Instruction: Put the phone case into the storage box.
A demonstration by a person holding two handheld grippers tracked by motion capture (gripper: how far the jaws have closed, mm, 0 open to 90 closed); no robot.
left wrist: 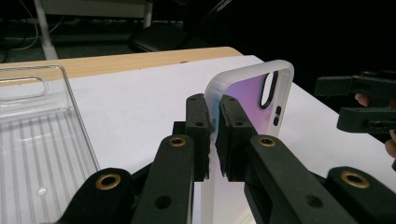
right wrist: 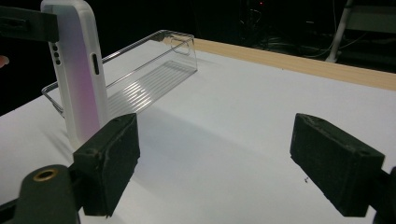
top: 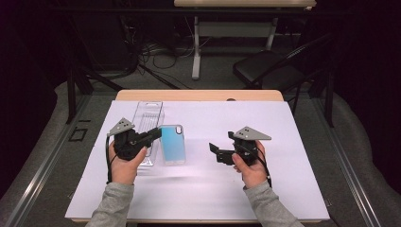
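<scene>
Pinching the phone case [left wrist: 252,93] edge firmly in the left gripper [left wrist: 214,123], needed a steady hold while right gripper [right wrist: 212,168], gaping wide and empty, lined up.

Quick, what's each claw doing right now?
Left claw: shut on the phone case.
Right claw: open, holding nothing.

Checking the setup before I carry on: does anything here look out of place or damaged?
Nothing looks damaged or spilled. The left gripper is shut on the edge of the phone case, beside the clear plastic tray. The right gripper is open and holds nothing.
</scene>
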